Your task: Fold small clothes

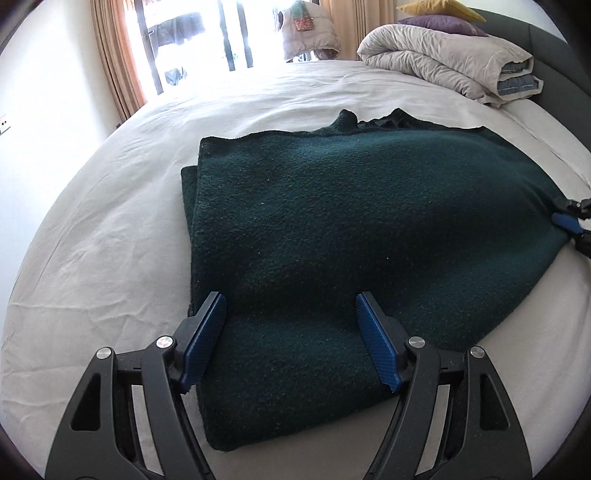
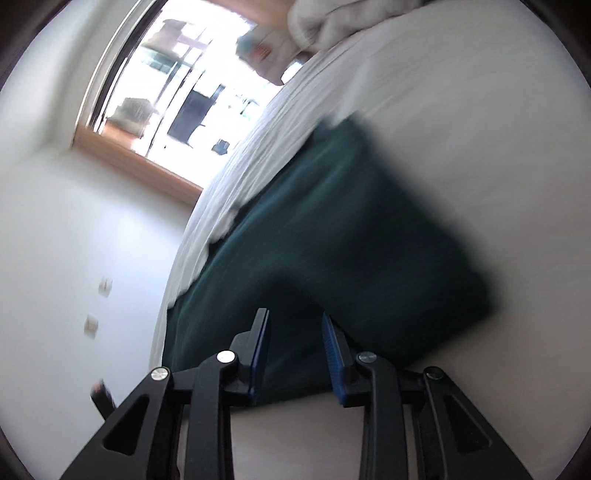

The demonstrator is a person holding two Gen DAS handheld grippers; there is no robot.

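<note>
Wall socket [image 1: 4, 123] at far left, then curtain [image 1: 114, 55] beside the bright window [image 1: 199, 33]. White bed [image 1: 92, 236] spread wide, dark green garment [image 1: 332, 229] lying folded at its middle, 2 layers showing along the left edge. Left gripper [image 1: 291, 332] low in front, blue-padded fingers [image 1: 208, 332] spread wide apart, straddling the garment's near corner, nothing pinched. Rolled beige duvet [image 1: 443, 62] at the back right, purple pillow [image 1: 443, 24] and yellow pillow [image 1: 439, 9] stacked on top. Right gripper [image 1: 569, 221] at the far right edge, touching the garment's right corner. On the right wrist view, blurred and tilted: right gripper [image 2: 295, 350] with fingers [image 2: 334, 354] parted, gap on view, green garment [image 2: 351, 240] corner lying between them, not clamped.
</note>
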